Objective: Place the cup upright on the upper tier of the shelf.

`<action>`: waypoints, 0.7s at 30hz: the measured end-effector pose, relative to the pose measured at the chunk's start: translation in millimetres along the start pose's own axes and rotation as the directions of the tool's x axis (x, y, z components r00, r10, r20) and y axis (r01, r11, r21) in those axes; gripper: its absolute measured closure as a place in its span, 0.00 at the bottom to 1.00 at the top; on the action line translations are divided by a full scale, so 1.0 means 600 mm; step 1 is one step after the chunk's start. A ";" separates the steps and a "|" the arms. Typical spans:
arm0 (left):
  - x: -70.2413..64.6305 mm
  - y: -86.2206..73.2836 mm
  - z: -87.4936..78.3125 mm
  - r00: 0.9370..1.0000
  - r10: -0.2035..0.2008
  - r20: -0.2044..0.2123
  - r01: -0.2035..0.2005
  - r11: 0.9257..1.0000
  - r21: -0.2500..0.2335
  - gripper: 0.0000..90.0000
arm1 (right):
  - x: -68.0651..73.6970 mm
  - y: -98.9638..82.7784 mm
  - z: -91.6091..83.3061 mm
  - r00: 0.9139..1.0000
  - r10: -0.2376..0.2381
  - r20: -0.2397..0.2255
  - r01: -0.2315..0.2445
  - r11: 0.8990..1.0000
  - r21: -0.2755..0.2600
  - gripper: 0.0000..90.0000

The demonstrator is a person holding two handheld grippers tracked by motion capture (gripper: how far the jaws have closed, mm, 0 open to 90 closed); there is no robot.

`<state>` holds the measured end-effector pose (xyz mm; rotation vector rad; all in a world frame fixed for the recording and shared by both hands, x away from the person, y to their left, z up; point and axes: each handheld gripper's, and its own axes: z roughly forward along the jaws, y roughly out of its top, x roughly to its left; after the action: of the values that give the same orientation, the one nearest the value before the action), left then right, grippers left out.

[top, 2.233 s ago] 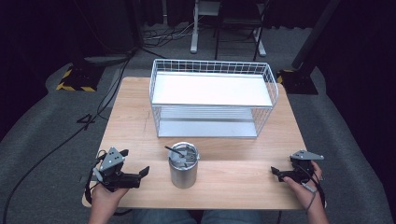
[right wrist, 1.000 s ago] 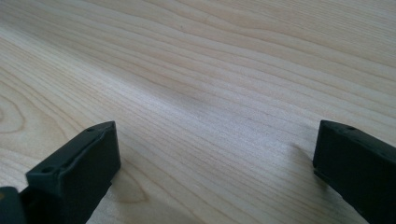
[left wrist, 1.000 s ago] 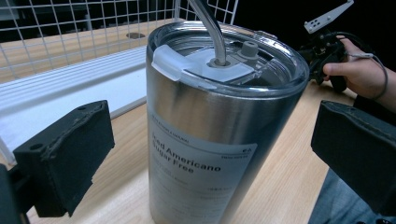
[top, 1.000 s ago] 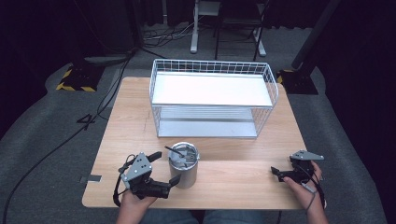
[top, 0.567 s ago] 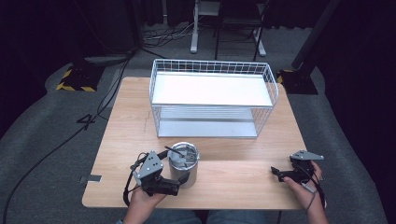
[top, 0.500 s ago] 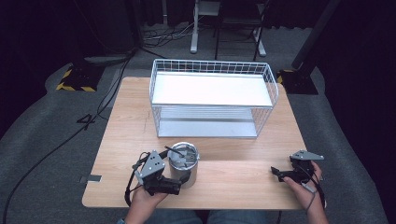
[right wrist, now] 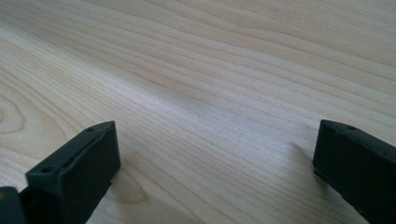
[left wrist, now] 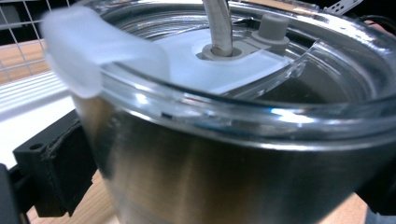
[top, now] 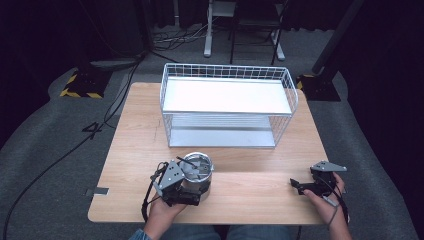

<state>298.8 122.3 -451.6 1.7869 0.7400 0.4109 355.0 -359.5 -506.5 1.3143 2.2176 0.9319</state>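
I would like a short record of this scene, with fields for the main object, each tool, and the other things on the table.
main object: steel cup with a clear lid and a straw, upright near the front edge of the table
left tool: at the cup, jaws either side of it; grip not certain
right tool: jaws open, low over bare wood, far right, apart from the cup
other: white wire rack behind the cup

A brushed-steel tumbler [top: 196, 176] with a glossy clear plastic lid [left wrist: 243, 79] stands on matt wood-grain table [top: 260, 187].
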 end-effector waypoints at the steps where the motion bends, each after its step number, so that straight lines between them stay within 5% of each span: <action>1: -0.001 -0.001 0.001 1.000 0.001 -0.004 -0.001 1.000 0.000 0.00 | 0.000 0.000 0.000 1.000 0.001 0.000 -0.001 1.000 0.000 0.01; 13: -0.002 -0.007 0.003 1.000 0.029 -0.013 -0.029 0.999 -0.019 0.03 | 0.000 0.000 0.000 1.000 -0.001 0.001 0.001 1.000 0.000 0.01; 21: -0.006 0.002 0.003 0.999 0.033 -0.013 -0.033 0.999 0.020 0.04 | 0.000 0.000 0.000 1.000 -0.003 0.002 0.003 1.000 -0.001 0.01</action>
<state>297.4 118.4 -450.6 1.8183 0.7268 0.4396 354.8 -359.4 -506.5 1.3107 2.2165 0.9299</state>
